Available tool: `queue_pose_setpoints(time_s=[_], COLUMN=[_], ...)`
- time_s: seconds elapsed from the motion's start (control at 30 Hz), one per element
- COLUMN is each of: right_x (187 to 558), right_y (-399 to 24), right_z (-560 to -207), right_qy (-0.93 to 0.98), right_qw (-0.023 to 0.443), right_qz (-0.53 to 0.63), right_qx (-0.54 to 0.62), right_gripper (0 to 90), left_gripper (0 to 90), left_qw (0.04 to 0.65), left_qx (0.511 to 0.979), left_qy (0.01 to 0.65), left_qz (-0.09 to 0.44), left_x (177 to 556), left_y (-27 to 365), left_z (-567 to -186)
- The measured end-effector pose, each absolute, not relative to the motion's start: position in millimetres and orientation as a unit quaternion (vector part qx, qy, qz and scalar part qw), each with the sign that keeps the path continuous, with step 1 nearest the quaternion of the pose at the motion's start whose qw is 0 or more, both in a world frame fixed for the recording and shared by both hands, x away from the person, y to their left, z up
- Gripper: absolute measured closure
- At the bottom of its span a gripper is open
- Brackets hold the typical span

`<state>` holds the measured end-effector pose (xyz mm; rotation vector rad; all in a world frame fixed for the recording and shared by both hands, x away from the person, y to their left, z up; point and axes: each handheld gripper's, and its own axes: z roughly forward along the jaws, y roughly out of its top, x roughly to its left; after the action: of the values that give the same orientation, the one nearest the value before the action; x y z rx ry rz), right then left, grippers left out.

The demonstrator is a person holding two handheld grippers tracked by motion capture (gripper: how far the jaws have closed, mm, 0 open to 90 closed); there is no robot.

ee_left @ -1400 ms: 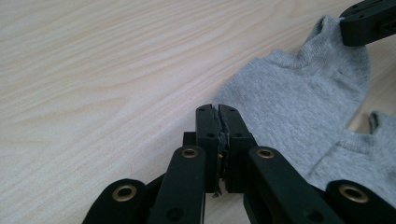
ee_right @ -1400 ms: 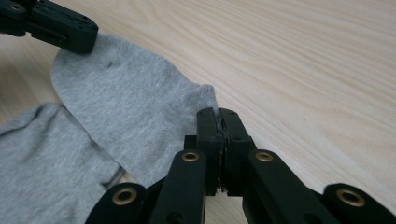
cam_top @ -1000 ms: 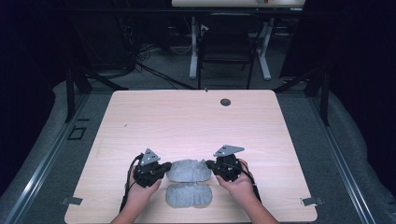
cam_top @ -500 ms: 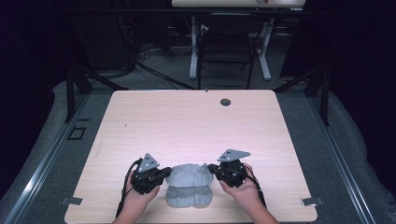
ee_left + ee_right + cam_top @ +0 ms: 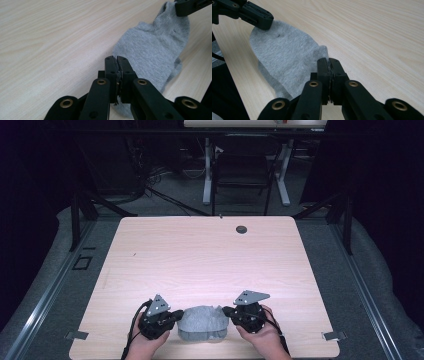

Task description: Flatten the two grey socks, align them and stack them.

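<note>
1. Left gripper (image 5: 172, 317), lower left of centre in the high view: jaws pinched tight on the left end of the grey knitted cotton sock (image 5: 202, 322); fabric is caught between the closed tips in the left gripper view.
2. Sock lies at bottom centre of the frame, near the front edge of the pale wood-grain table (image 5: 210, 255). Long axis runs left-right, strung between both grippers. It seems folded or laid over a 2nd layer; can't tell which.
3. Right gripper (image 5: 229, 311), lower right of centre: jaws likewise clamped on the sock's right end.
4. Both hands equally near, one per end, so the next move likely needs them working together.
</note>
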<state>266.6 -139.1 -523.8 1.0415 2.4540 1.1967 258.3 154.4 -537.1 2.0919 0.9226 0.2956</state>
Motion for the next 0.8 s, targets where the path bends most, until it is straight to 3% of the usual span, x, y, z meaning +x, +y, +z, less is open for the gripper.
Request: queue_pose_setpoints(time_s=[0.8], right_x=[259], right_y=[-139], right_z=[-543], right_qy=[0.844], right_qw=[0.092], right_qz=[0.389], right_qx=[0.357], right_gripper=[88.1], left_gripper=[88.0], left_qw=[0.384], left_qx=[0.840], left_qy=[0.369], left_qz=[0.105], left_x=[254], left_y=[153], left_z=[-557])
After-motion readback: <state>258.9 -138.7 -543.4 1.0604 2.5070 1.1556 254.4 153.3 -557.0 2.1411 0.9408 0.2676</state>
